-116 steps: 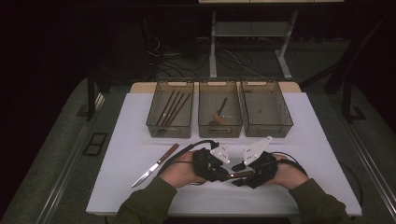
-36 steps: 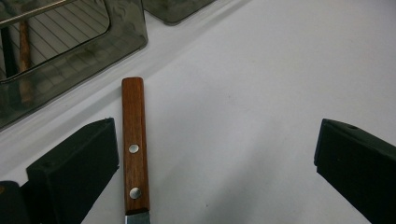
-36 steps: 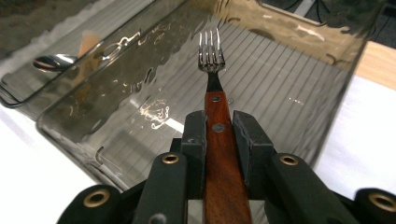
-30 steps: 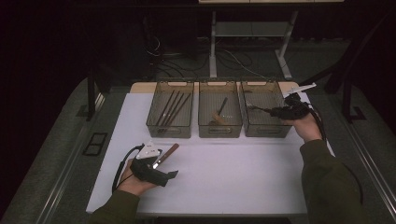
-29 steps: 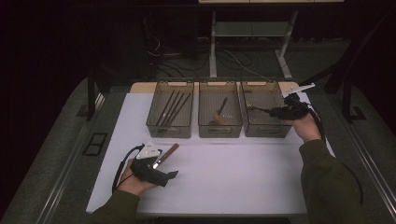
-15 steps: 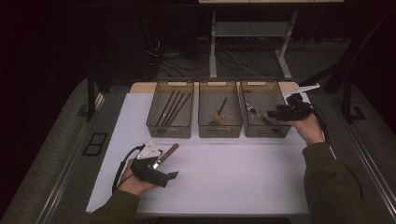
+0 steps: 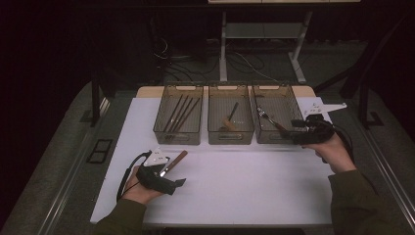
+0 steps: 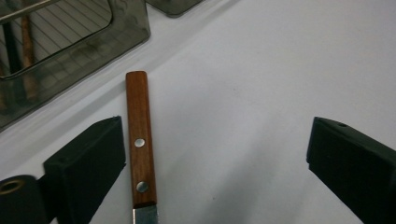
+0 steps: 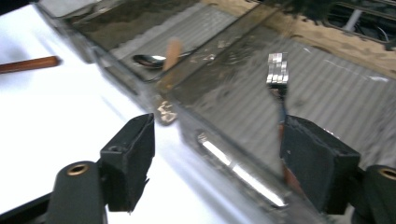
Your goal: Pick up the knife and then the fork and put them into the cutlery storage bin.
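The work in hand looks like sorting cutlery into three bins, and two steps overlap at this moment: a pick-up near the person and a drop-off farther away.

Nearest, at the left of the white table [image 7: 235,191], the left gripper [image 7: 164,176] hovers low over the knife [image 8: 139,144], which lies flat on the tabletop with its wooden handle pointing away toward the bins. In the left gripper view the jaws stand wide apart; the handle lies just beside the left jaw, inside the gap, and nothing presses on it. I judge this the reach before the grasp. The next move calls for shifting the gripper so the handle sits midway between the jaws, then closing on the wood and not the blade.

Farther off, at the right, the right gripper [image 7: 306,131] sits at the near right corner of the right bin [image 7: 288,95]. Its jaws have just been opening and now stand apart with nothing held between them. The fork [image 9: 278,70] lies inside that bin, tines pointing away, so this placement appears done. The spoon [image 9: 149,59] rests in the middle bin [image 7: 230,93], and chopsticks [image 7: 180,112] lie in the left bin [image 7: 169,100].
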The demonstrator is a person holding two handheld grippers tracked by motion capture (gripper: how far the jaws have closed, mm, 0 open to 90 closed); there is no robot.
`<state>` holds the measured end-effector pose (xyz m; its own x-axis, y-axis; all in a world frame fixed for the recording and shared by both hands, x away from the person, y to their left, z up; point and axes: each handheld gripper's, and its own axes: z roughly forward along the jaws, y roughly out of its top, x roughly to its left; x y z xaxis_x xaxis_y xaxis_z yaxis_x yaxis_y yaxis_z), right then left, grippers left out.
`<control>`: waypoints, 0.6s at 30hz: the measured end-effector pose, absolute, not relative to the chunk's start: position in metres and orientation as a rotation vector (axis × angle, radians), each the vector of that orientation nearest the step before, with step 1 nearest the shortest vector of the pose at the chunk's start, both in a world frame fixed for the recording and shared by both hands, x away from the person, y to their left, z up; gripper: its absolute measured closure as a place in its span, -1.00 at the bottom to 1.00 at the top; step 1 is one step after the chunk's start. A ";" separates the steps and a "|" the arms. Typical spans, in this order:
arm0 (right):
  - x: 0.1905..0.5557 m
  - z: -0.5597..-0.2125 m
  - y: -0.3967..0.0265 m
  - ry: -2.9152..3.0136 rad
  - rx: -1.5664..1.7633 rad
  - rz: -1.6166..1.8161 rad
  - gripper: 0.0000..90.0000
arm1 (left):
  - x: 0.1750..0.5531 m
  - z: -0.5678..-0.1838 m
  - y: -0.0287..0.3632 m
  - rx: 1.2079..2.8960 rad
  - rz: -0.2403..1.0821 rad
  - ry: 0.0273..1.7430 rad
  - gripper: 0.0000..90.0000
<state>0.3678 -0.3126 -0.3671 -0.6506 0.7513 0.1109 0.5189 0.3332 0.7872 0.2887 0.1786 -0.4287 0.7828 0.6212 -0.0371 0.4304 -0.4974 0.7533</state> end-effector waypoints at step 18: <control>0.295 -0.417 -0.281 2.426 1.018 1.280 -0.58 | 0.307 -0.436 0.196 2.208 0.351 0.943 0.06</control>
<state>0.2949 -0.2812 -0.4172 -0.7374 0.6640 0.1238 0.4769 0.3820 0.7916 0.3067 0.1963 -0.4361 0.6984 0.7153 -0.0240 0.5257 -0.4900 0.6954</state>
